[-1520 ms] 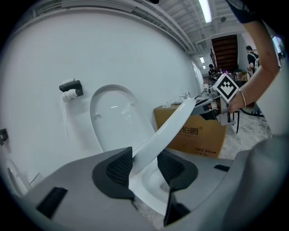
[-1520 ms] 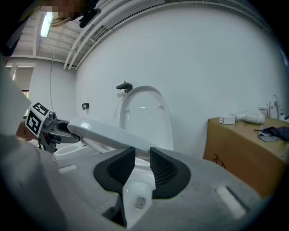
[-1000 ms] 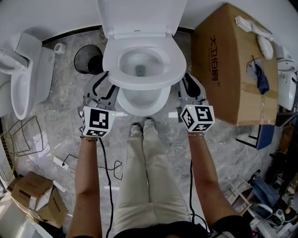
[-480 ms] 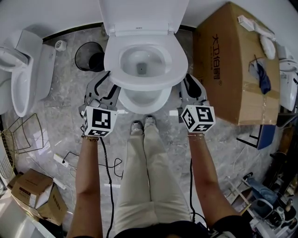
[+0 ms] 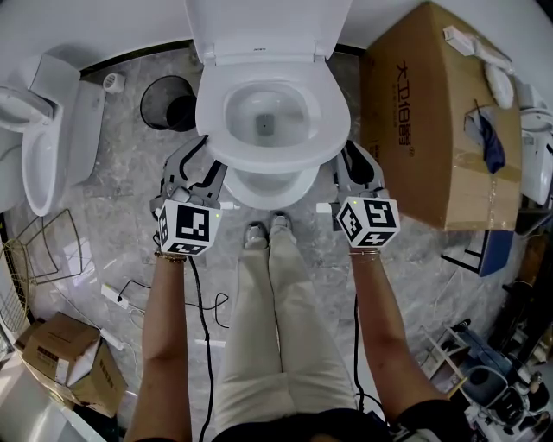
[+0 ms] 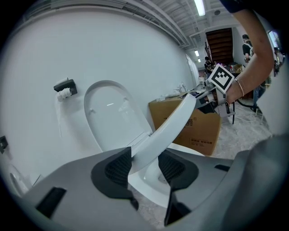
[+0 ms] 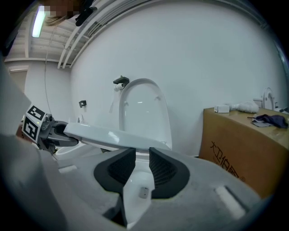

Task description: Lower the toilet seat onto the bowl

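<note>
Looking down in the head view, the toilet seat [image 5: 330,116] hangs above the toilet bowl [image 5: 263,186], not yet resting on its rim, while the lid [image 5: 268,26] stands upright against the wall. The left gripper [image 5: 194,164] and right gripper [image 5: 354,164] flank the seat at its two side edges, probably so that it comes down evenly rather than dropping. In the left gripper view, the pads clench the seat's rim, which slants upward across the frame. In the right gripper view, the jaws pinch the opposite rim, with the seat nearly level above the bowl's edge.
</note>
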Tool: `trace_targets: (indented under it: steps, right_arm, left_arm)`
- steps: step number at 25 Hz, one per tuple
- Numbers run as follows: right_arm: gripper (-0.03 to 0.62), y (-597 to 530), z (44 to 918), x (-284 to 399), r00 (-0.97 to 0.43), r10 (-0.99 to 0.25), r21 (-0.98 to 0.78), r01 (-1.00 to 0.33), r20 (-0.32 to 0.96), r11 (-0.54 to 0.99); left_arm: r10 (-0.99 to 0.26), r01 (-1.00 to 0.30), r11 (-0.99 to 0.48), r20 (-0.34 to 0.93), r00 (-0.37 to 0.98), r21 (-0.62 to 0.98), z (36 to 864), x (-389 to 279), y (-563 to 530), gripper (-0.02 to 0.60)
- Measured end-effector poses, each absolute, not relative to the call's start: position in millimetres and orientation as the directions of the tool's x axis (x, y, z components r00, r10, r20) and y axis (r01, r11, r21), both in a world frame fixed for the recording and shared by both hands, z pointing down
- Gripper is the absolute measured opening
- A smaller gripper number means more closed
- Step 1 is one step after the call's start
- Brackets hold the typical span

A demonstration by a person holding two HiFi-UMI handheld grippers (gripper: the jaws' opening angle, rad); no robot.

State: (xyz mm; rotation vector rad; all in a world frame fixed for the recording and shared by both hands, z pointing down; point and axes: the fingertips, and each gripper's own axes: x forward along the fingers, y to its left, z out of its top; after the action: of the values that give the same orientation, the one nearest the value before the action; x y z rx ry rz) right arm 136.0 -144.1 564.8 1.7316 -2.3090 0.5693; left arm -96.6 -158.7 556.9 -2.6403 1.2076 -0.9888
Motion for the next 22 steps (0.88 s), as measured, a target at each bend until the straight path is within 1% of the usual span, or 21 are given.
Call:
trace_targets:
  steps: [14,19,22]
  right_arm:
    - [0.095,-129.4,582.9,135.2,-0.289,-0.853,-0.185,-0.956,0.434,0.229]
    - [0.097,-117.3,595.7,133.3,-0.321,-0.828,-0.275,-0.938,0.46,0.211]
    - [0.097,-108.3,598.6,136.3,-0.335,-0.827,-0.339,-0.922,0.451,0.188]
  left_arm:
    - [-0.682,-0.615,-0.709,0.559,0.472,-0.346,575.2,-96.4,-144.4,0.184]
    - [-0.684,-0.589,-0.71,0.573,0.45,-0.385,587.0,-97.4,-133.8,0.186]
    - [-0.707,-0.598,-0.692,0.545,0.451,-0.404,587.2,-98.4,-132.8,0.184]
